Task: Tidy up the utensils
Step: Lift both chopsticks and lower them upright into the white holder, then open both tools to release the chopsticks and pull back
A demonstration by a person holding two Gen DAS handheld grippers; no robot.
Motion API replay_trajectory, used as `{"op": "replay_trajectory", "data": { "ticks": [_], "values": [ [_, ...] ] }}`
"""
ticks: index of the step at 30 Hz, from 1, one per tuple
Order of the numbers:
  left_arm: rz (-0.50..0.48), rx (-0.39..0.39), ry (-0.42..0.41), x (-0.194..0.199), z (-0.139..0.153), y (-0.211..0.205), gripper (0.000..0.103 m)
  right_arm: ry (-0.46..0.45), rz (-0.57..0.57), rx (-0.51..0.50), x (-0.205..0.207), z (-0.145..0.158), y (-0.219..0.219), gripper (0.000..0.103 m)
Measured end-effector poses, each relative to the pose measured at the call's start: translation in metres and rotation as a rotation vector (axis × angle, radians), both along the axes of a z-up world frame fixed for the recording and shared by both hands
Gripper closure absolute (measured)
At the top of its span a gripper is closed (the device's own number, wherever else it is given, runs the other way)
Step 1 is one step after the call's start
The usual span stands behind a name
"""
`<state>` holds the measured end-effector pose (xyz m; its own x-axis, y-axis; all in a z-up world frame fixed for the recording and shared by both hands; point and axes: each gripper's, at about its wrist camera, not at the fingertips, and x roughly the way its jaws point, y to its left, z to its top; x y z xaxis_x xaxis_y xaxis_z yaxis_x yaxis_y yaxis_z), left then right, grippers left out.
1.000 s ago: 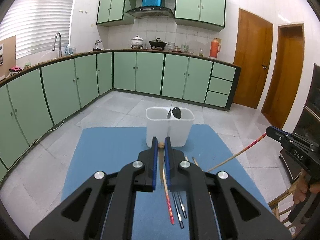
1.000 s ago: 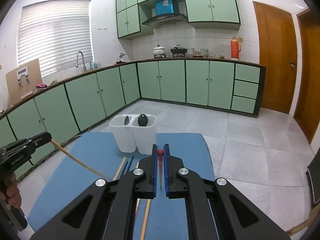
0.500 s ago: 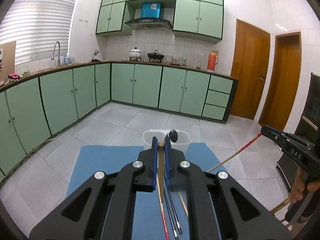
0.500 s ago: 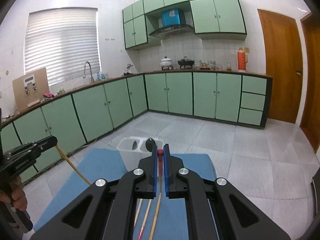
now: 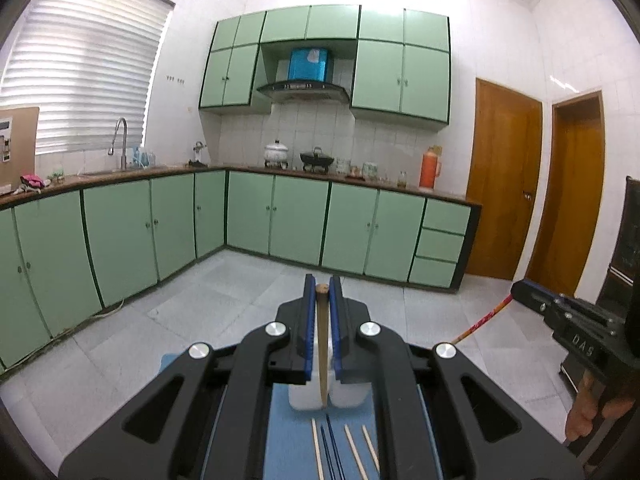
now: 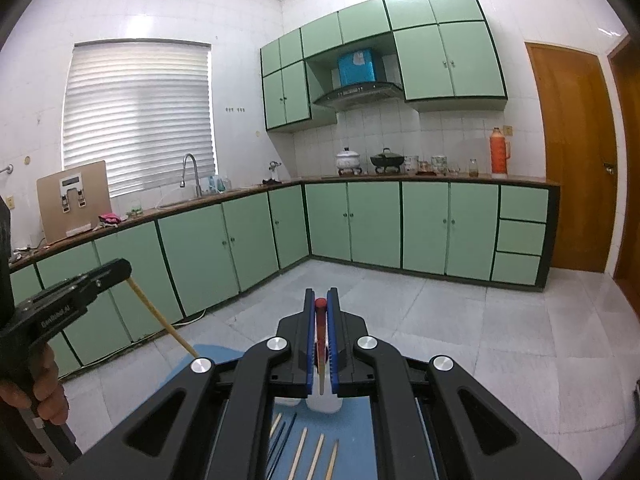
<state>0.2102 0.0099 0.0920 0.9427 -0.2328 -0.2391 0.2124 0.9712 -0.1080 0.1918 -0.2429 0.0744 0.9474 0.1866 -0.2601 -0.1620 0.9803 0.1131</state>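
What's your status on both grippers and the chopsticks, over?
Left gripper shut on wooden chopstick. Right gripper shut on red-tipped chopstick. White holder below; loose chopsticks on mat.

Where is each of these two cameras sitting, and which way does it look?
Left wrist view: on the left gripper, looking forward along its fingers, shut on a brown chopstick, towards the green cabinets; the right gripper and fingertips show at right.
Right wrist view: on the right gripper, shut on a red-tipped chopstick; the left gripper and hand show at left.
Both share the white container, blue mat and loose chopsticks.
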Motion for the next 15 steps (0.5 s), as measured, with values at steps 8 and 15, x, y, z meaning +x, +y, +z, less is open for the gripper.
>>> {"op": "replay_trajectory", "data": {
  "ticks": [8, 15],
  "values": [
    [0.03, -0.015, -0.053, 0.041, 0.017, -0.007, 0.097, -0.006, -0.008, 0.0, 0.051, 0.007, 0.005, 0.097],
    [0.039, -0.014, -0.011, 0.095, -0.006, -0.015, 0.097, 0.047, -0.009, -0.02, 0.096, -0.013, 0.012, 0.097]
  ]
}}
